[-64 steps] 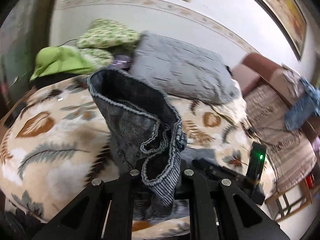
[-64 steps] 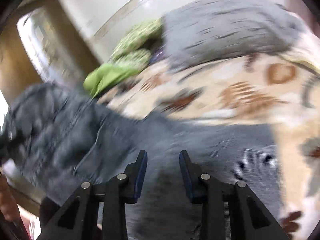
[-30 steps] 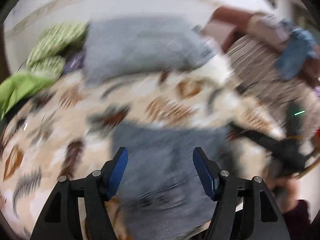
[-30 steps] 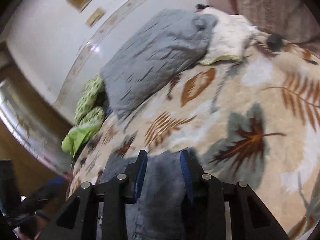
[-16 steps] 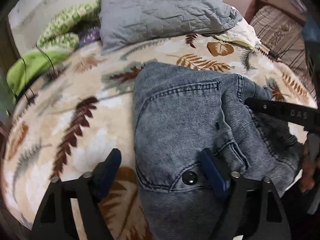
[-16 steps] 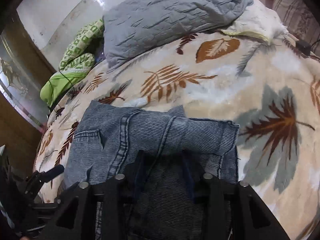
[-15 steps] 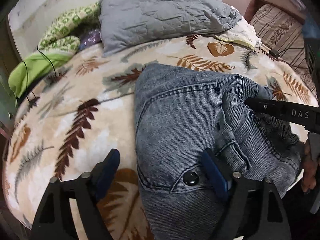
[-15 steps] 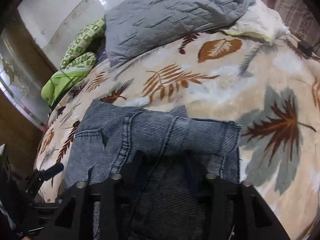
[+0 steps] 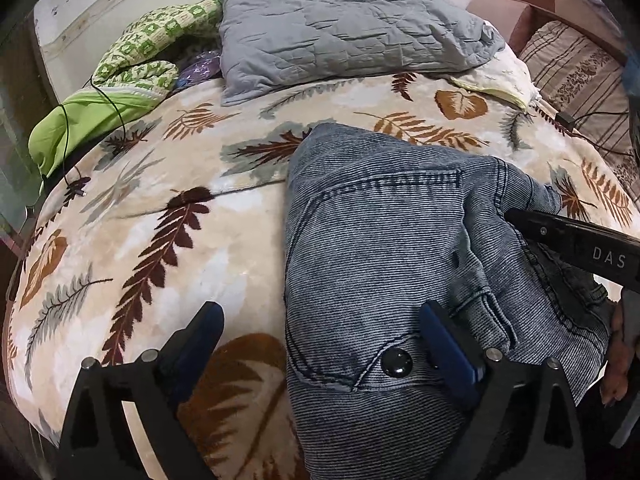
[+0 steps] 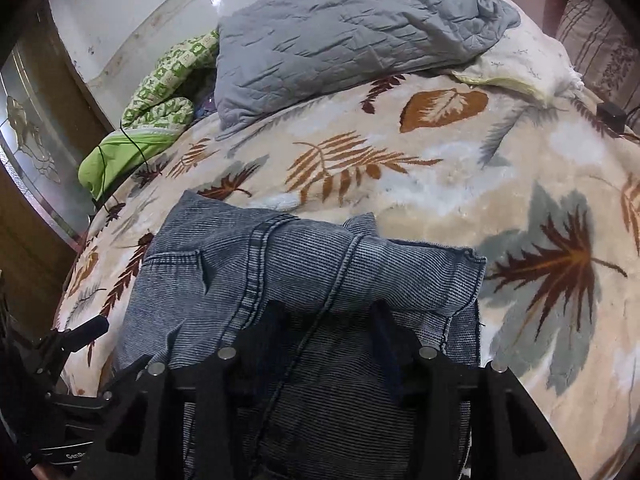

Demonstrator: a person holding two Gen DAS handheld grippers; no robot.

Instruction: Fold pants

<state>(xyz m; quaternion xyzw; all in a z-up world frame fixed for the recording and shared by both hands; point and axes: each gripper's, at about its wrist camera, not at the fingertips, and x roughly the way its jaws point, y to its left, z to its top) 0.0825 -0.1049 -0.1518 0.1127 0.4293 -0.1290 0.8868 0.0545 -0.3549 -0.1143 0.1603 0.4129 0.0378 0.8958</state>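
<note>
Grey-blue jeans (image 9: pixel 380 248) lie folded on the leaf-patterned blanket (image 9: pixel 160 208), back pocket and a dark button facing up. My left gripper (image 9: pixel 320 320) hovers low over their near left edge. Its jaws are opening wide, with that edge lying loose between the fingertips (image 9: pixel 436 324). My right gripper (image 10: pixel 330 316) stands on the right half of the jeans (image 10: pixel 320 264). Its fingers are apart, their tips tucked under a raised fold, denim lying slack between them. The left wrist view shows one right finger (image 9: pixel 568 236) across the jeans.
A grey quilted pillow (image 9: pixel 344 28) and green cloths (image 9: pixel 140 52) lie at the far end of the bed. A black cable (image 9: pixel 80 128) runs over the left side. A striped sofa (image 9: pixel 580 72) stands at the right. A hand (image 9: pixel 618 360) shows at the right edge.
The jeans were held up in my left gripper and now lie flat and folded on the blanket. Both grippers came down with them. The left jaws spread wide and the right ones parted.
</note>
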